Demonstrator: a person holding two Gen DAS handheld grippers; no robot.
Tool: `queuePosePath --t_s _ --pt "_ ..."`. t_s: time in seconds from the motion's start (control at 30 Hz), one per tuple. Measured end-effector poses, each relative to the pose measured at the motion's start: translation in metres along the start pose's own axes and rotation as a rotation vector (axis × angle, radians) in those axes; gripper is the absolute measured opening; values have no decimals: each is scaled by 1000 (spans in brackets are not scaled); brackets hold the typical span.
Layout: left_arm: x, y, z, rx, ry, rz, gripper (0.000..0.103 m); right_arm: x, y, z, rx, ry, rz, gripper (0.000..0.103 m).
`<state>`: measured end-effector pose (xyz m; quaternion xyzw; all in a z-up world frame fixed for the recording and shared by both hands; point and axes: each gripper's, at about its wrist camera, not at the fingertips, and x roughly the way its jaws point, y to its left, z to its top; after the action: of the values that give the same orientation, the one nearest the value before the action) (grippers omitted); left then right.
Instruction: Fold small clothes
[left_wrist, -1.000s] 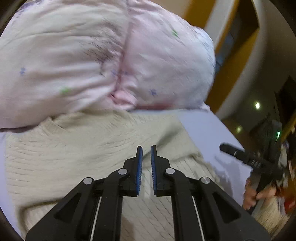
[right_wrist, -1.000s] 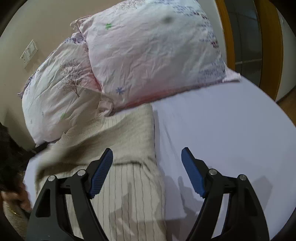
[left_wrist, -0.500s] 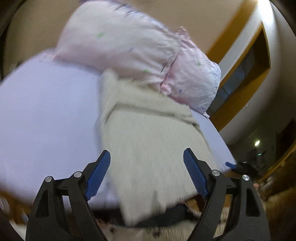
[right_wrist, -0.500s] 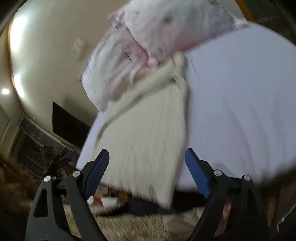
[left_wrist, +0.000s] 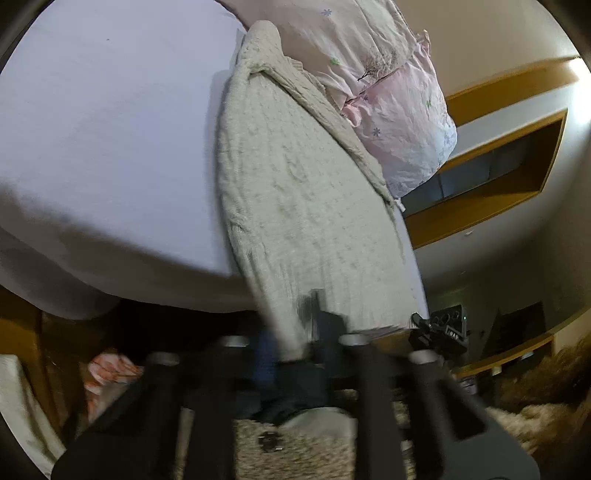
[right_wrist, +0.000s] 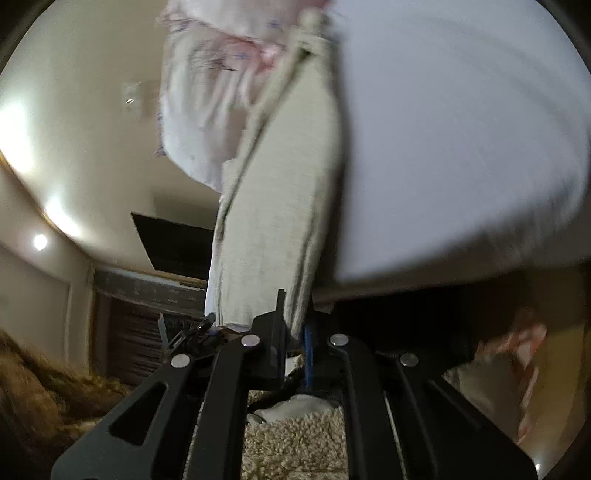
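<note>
A cream knit sweater (left_wrist: 295, 192) lies lengthwise on the white bed (left_wrist: 110, 129), its far end against the pink pillows, its near hem hanging over the bed's front edge. My left gripper (left_wrist: 291, 343) is shut on the hem's left corner, blurred by motion. In the right wrist view the same sweater (right_wrist: 273, 206) runs up the bed, and my right gripper (right_wrist: 295, 332) is shut on the hem's right corner at the bed edge (right_wrist: 443, 273).
Two pink flowered pillows (left_wrist: 388, 92) lie at the head of the bed. A shaggy beige rug (right_wrist: 295, 439) covers the floor below the grippers. A dark screen (right_wrist: 173, 243) hangs on the wall. Wooden shelving (left_wrist: 498, 177) lines the far wall.
Both grippers pulled back from the sweater's far end to the bed's near edge, opened on the way, and have now shut on the hem corners.
</note>
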<state>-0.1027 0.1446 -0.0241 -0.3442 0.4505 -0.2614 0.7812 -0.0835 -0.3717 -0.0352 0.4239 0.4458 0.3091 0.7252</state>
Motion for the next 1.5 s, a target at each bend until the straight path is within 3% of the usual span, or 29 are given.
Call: queuePosePath --t_s 0.17,0.3,0.37,0.47,0.53,0.6,0.63,0.7,0.73,0.77,0.8,0.83,0.87,0.9,1.0,1.07,1.17,1.23,1.3,1.33,1.37,1.43,1.5 --pt "-15 -43 36 108 -87 -13 8 -4 64 55 -217 -101 35 7" --pt "-18 -84 121 223 -251 49 8 16 127 146 -406 -261 -24 7" --pt "-3 -92 180 223 -349 128 8 34 133 189 -395 -329 -43 7" --pt "44 -87 251 237 -369 284 8 83 107 266 -262 -413 -223 7" --pt "88 -73 288 233 -330 375 8 106 82 292 -176 -427 -352 7" --pt "122 -52 309 192 -265 414 8 129 55 315 -78 -406 -498 11" --pt "130 -45 314 169 -234 414 8 132 48 317 -44 -409 -537 17" --pt "127 -42 313 162 -230 374 8 119 43 304 -39 -502 -533 51" --pt "120 -44 310 182 -236 347 12 112 46 296 -62 -558 -519 79" --pt "110 -45 305 201 -242 330 29 103 48 289 -88 -604 -495 89" --pt "97 -46 298 214 -263 326 45 95 49 283 -117 -633 -440 89" --pt "82 -44 291 223 -307 331 79 91 49 281 -129 -633 -397 89" --pt "70 -42 283 230 -350 339 99 88 46 278 -134 -628 -357 89" --pt "58 -39 276 228 -372 361 99 86 41 277 -129 -619 -319 89" --pt "60 -17 277 159 -274 409 94 93 32 284 -102 -555 -307 89" --pt "67 -2 277 106 -226 407 81 96 25 291 -91 -531 -312 89" --pt "85 23 274 12 -157 376 72 103 25 288 -96 -531 -318 89" --pt "87 23 269 21 -193 367 70 105 27 285 -90 -535 -307 89" --pt "88 26 264 -6 -176 310 55 107 24 288 -68 -524 -276 90" --pt "93 30 262 -44 -147 264 38 107 22 289 -57 -515 -259 90" --pt "98 32 258 -78 -145 231 28 107 19 290 -43 -501 -233 90" --pt "99 32 253 -119 -141 193 21 104 19 292 -35 -492 -209 90" --pt "94 18 251 -154 -172 103 19 97 22 292 -43 -503 -196 90"
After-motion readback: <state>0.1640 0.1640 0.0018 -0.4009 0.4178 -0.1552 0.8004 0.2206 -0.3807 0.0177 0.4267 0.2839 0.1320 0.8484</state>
